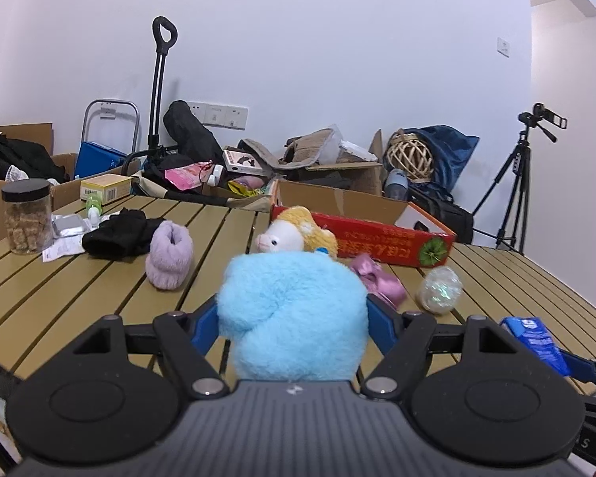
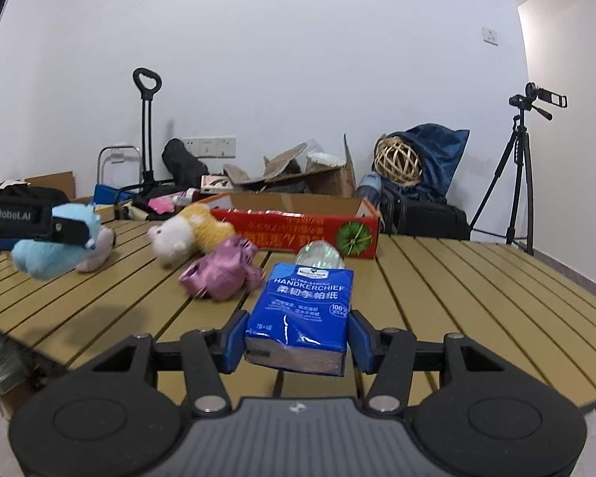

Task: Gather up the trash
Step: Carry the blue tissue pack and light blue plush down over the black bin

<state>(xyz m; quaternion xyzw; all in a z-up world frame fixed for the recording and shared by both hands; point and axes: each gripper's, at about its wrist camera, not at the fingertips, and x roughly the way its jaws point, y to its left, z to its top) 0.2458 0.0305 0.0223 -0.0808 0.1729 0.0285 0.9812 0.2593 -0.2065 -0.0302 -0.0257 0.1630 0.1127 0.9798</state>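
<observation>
The left gripper (image 1: 293, 320) clamps a fluffy blue plush (image 1: 292, 318) above the slatted table (image 1: 79, 290); the right gripper (image 2: 297, 336) grips a blue handkerchief tissue pack (image 2: 302, 314). Beyond lie a pink ribbon bow (image 2: 220, 274), an iridescent ball (image 1: 439, 290), a sheep toy (image 1: 294, 234), then the red box (image 1: 393, 242).

Both wrist views low, forward over slatted table (image 1: 79, 290), sharing red box (image 2: 298, 234).

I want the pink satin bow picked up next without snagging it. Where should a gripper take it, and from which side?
Grip the pink satin bow at its gathered middle, from above, fingers either side of the knot. It lies flat on the slatted table, loops spreading outward, so the centre looks narrowest and firmest. The yellow-and-white plush toy crowds its far side.
</observation>
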